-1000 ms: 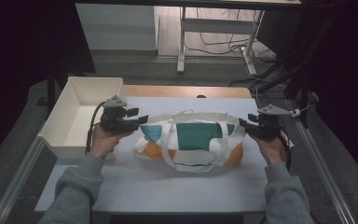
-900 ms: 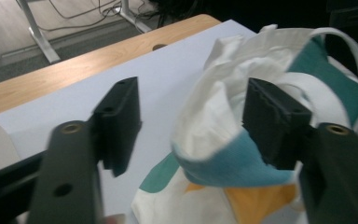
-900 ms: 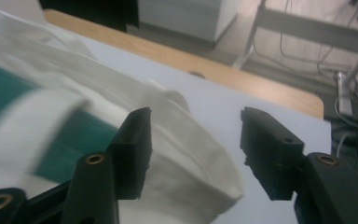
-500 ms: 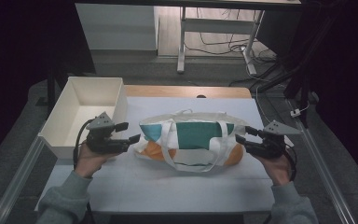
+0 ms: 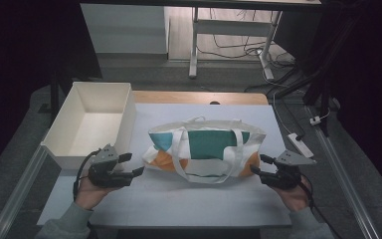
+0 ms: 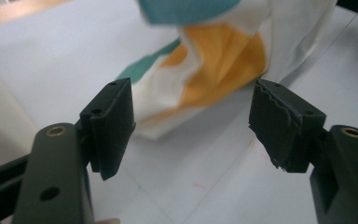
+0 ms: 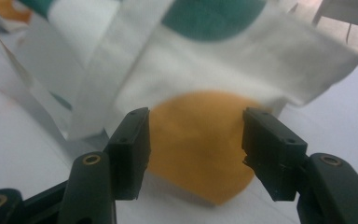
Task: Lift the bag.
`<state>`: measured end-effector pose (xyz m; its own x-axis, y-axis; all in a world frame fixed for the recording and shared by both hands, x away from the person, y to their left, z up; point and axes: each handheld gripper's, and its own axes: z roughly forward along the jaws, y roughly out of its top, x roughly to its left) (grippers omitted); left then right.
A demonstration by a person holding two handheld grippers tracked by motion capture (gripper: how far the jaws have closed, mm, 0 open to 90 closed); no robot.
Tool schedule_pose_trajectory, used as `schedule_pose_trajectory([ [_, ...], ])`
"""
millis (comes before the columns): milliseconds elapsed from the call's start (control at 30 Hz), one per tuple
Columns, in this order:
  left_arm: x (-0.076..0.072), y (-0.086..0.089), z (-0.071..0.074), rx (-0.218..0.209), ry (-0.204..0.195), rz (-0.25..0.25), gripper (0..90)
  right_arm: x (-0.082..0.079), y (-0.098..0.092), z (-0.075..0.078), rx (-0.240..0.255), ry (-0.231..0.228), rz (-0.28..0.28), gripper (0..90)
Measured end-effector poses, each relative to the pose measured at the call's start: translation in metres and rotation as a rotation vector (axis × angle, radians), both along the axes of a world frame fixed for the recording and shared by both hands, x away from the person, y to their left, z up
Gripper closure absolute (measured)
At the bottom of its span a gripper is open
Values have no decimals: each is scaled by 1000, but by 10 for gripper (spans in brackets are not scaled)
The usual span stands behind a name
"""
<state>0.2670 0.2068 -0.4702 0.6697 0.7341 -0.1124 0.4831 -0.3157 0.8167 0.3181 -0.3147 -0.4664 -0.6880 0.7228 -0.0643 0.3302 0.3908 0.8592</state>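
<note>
Left gripper (image 5: 136, 165): released, with its jaws apart and nothing between the pads; they have just been opening. It sits low over the counter, just off the bag's left end, and points at it.
Left gripper view: past the gripper (image 6: 193, 126) the near corner of the bag (image 6: 214, 60) shows orange, teal and white cloth, crumpled, a little beyond the jaw tips and not touching them.
Right gripper (image 5: 256, 166): released as well, its jaws having just been widening. It is just off the bag's right end and points at it.
Right gripper view: the gripper (image 7: 195, 140) frames an orange round patch on the bag (image 7: 200, 154); the cloth lies behind the pads, not pinched.
Hands: each holds a gripper from the near edge, grey sleeves behind.
Bag (image 5: 204, 147): a white tote with teal and orange patches, lying flat mid-counter, its handles looped toward the near side.
Counter (image 5: 179, 204): covered in white.
Box (image 5: 59, 134): white, open-topped, at the counter's left edge, near the bag but apart from it.
</note>
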Motion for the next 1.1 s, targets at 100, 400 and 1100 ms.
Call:
schedule_pose_trajectory([
  [100, -2, 6, -10, -4, 19, 15, 306, -1, 0, -9, -16, 11, 1, 421],
  [400, -1, 15, -20, 1, 30, 48, 300, 2, 2, -25, -74, 40, 7, 413],
  [1100, 1, 14, -24, 11, 47, 48, 290, 2, 2, -29, -104, 49, 4, 398],
])
